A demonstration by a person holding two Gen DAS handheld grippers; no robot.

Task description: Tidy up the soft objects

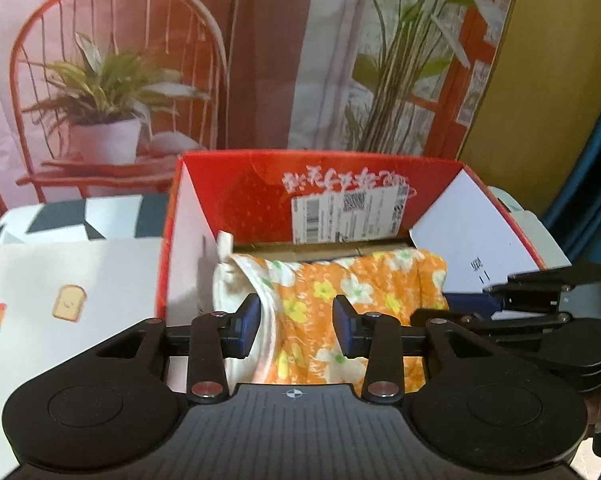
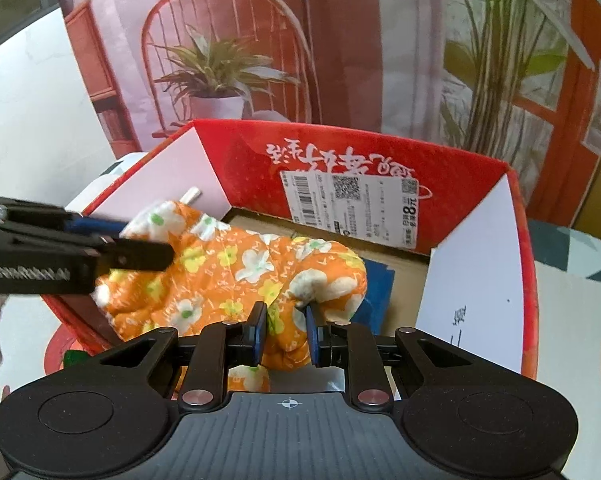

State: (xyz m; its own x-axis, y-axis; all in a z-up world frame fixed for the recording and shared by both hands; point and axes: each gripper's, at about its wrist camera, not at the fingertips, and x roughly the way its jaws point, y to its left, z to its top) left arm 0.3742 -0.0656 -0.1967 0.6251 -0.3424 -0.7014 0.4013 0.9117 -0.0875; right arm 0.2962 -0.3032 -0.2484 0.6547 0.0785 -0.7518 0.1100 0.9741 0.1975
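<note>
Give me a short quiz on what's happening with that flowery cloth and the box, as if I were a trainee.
1. True or false: the red box has a white shipping label on its inside wall.
2. Which hand-held tool has its jaws shut on the orange floral cloth? A the left one; B the right one; C neither.
3. Fill in: the cloth's flowers are white and ____.
Key: 1 true; 2 B, the right gripper; 3 yellow.
</note>
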